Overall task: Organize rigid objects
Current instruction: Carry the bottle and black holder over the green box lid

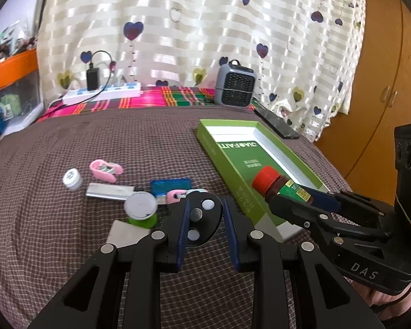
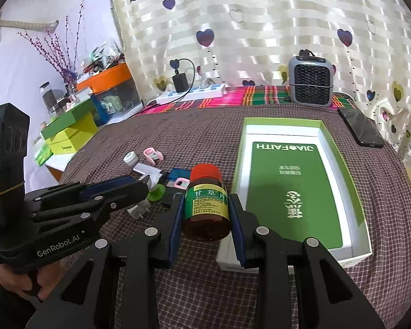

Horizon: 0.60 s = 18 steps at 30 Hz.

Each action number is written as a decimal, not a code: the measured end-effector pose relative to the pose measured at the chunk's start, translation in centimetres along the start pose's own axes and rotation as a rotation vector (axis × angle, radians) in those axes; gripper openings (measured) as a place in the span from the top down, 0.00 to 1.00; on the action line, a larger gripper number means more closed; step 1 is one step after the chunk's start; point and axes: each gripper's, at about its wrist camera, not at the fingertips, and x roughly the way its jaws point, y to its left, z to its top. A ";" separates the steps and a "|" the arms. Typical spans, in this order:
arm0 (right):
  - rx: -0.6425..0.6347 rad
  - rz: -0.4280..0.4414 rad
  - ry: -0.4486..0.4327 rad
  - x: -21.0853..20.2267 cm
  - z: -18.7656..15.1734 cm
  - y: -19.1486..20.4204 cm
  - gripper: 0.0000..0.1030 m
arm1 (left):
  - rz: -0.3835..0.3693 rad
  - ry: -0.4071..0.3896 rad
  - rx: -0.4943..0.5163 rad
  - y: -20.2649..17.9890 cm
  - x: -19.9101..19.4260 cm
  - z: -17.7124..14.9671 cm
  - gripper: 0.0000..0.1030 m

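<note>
My right gripper (image 2: pixel 206 201) is shut on a brown medicine bottle (image 2: pixel 207 192) with a red cap and a green and yellow label. In the left wrist view the bottle (image 1: pixel 274 185) hangs at the near left rim of the open green box (image 1: pixel 227 122), whose green card-lined floor (image 2: pixel 287 181) holds nothing else. My left gripper (image 1: pixel 207 205) is shut on a black oval piece (image 1: pixel 202 219) with white dots and a metal disc. Loose on the checked cloth lie a small white jar (image 1: pixel 72 179), a pink clip (image 1: pixel 105 170), a silver flat case (image 1: pixel 108 192), a blue box (image 1: pixel 170 186) and a green jar with a white lid (image 1: pixel 141 209).
A power strip (image 1: pixel 101 93) with a charger and a small grey heater (image 1: pixel 234 85) stand at the back by the curtain. A black phone (image 1: pixel 276 123) lies behind the green box. An orange-lidded bin (image 1: pixel 13 82) and green-yellow cartons (image 2: pixel 68 134) sit off the left edge.
</note>
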 end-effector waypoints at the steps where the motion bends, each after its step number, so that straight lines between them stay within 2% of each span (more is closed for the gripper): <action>1: 0.003 -0.002 0.000 -0.1 0.0 -0.2 0.68 | -0.004 0.002 0.004 -0.2 0.1 0.0 0.77; 18: 0.072 -0.051 -0.015 -0.8 -0.4 -4.1 0.68 | -0.086 0.014 0.064 -4.1 2.9 1.3 0.77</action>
